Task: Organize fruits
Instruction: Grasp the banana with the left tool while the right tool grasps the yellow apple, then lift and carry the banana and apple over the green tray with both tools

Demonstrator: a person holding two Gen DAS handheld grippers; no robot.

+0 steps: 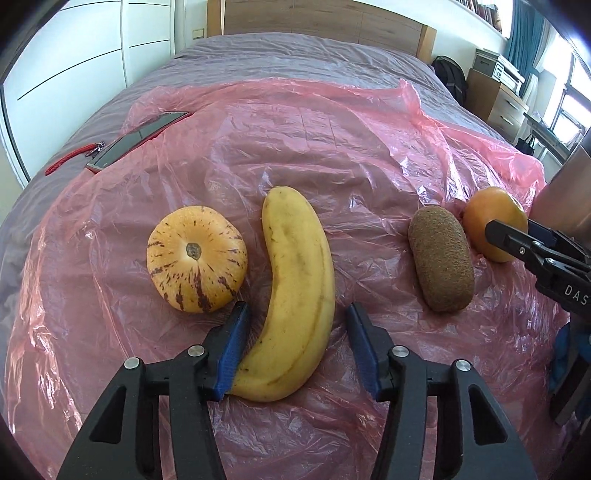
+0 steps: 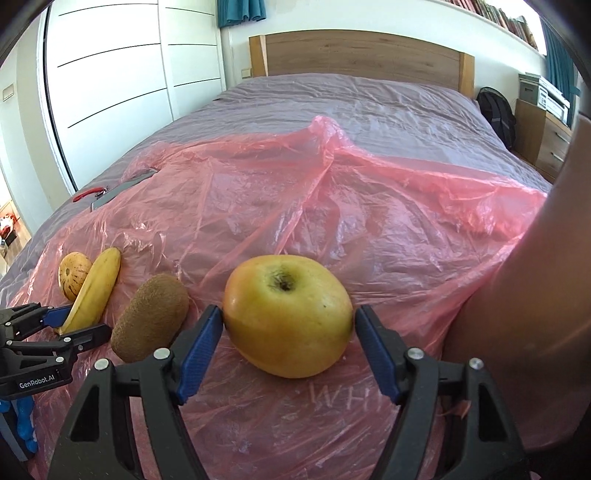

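Several fruits lie in a row on a pink plastic sheet (image 1: 332, 147) on a bed. From left: a striped yellow melon (image 1: 196, 258), a banana (image 1: 295, 291), a brown kiwi (image 1: 441, 258) and a yellow-orange apple (image 1: 493, 221). My left gripper (image 1: 295, 325) is open with its jaws either side of the banana's lower half; the left pad touches it. My right gripper (image 2: 288, 321) is open around the apple (image 2: 288, 317), pads close to its sides. The kiwi (image 2: 151, 317), banana (image 2: 96, 291) and melon (image 2: 72, 273) show left of it.
A phone (image 1: 138, 140) and a red lanyard (image 1: 70, 158) lie at the sheet's far left edge. The wooden headboard (image 1: 317, 22) is beyond. A nightstand (image 1: 495, 96) and backpack (image 1: 448, 77) stand at the right. A person's arm (image 2: 535, 314) fills the right side.
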